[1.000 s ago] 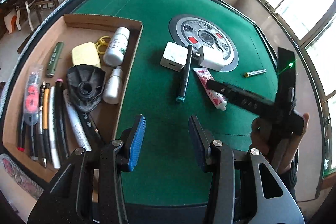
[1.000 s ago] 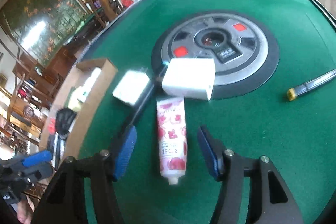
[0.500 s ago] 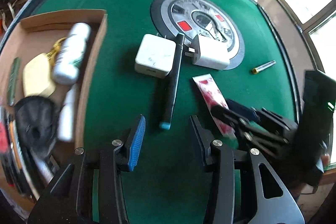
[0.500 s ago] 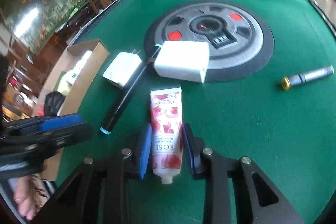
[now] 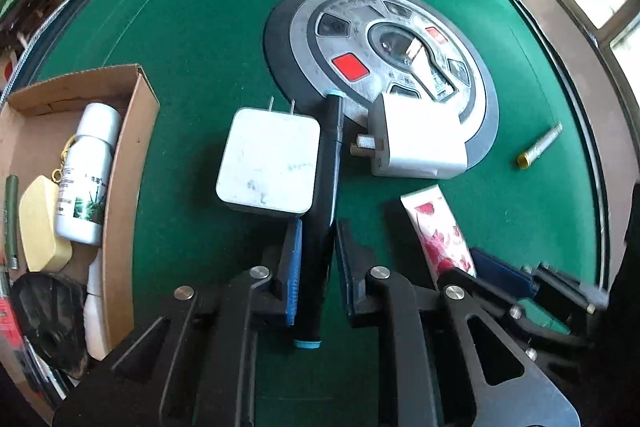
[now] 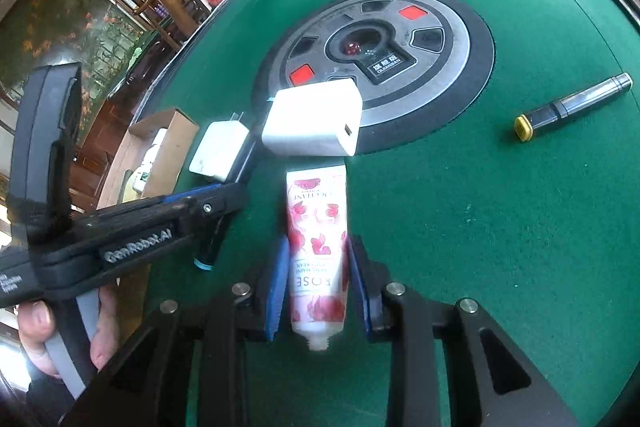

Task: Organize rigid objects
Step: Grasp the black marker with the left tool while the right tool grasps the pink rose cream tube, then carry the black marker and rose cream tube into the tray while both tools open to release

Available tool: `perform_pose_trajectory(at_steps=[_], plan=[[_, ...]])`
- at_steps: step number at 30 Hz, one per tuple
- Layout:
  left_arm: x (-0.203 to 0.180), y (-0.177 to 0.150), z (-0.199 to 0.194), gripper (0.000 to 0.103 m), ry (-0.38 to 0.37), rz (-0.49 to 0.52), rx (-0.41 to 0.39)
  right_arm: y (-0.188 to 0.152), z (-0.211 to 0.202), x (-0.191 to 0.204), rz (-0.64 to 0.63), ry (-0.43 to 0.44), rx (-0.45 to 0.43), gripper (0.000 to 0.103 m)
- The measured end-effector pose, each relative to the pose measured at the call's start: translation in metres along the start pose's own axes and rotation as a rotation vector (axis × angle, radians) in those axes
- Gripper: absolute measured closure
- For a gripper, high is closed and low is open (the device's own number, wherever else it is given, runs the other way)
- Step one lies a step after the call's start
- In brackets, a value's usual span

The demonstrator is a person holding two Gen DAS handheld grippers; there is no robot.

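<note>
Black pen [image 5: 326, 187] may roll out while my left tool [image 5: 316, 263] is closing on it; my right tool [image 6: 318, 291] clamps the tube [image 6: 318, 239].

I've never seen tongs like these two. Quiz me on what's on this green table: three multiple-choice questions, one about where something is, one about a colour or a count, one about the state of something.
1. Where does the black pen lie?
A. inside the cardboard box
B. between the two white chargers
C. beside the yellow-capped marker

2. How many white chargers are on the table?
A. one
B. two
C. four

3. What is between the pads of the right tongs?
A. the rose hand-cream tube
B. a white bottle
C. nothing

Answers:
1 B: the pen runs between the square charger and the other charger, its near end between the left tongs, whose jaws are closing.
2 B: only those two show.
3 A: the blue pads press both sides of the tube.
</note>
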State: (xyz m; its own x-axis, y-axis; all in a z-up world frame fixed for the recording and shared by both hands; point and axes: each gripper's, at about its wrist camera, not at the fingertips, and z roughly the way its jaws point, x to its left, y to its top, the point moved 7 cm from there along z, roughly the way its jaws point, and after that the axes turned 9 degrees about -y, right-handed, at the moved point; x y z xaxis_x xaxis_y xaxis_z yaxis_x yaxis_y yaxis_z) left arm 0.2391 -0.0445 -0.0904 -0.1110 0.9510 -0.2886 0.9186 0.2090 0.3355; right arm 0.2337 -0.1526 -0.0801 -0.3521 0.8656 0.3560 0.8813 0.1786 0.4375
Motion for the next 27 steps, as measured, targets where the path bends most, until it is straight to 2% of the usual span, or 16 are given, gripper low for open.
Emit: perform_pose_trajectory(at_steps=[4, 7, 11, 18, 22, 25, 27], plan=[[0.001, -0.031, -0.011, 0.089, -0.002, 0.04, 0.004, 0.001, 0.0, 0.001, -0.002, 0.002, -0.004, 0.074], [0.006, -0.065, -0.026, 0.088, -0.021, 0.02, -0.005, 0.001, 0.001, 0.0, -0.016, -0.012, -0.01, 0.074], [0.008, -0.099, -0.04, 0.088, 0.001, 0.023, -0.014, 0.001, 0.001, 0.003, -0.039, -0.035, -0.02, 0.074], [0.015, -0.096, -0.041, 0.088, -0.023, -0.005, -0.077, 0.0, 0.002, 0.01, -0.113, -0.11, -0.067, 0.074], [0.016, -0.098, -0.041, 0.089, 0.019, 0.021, -0.122, -0.005, -0.001, 0.01, -0.128, -0.139, -0.077, 0.074], [0.019, -0.109, -0.047, 0.089, -0.041, -0.015, -0.121, -0.018, -0.008, 0.008, -0.115, -0.154, -0.065, 0.074], [0.022, -0.115, -0.053, 0.089, -0.091, -0.049, -0.123, -0.031, -0.015, 0.01, -0.085, -0.116, -0.047, 0.074]])
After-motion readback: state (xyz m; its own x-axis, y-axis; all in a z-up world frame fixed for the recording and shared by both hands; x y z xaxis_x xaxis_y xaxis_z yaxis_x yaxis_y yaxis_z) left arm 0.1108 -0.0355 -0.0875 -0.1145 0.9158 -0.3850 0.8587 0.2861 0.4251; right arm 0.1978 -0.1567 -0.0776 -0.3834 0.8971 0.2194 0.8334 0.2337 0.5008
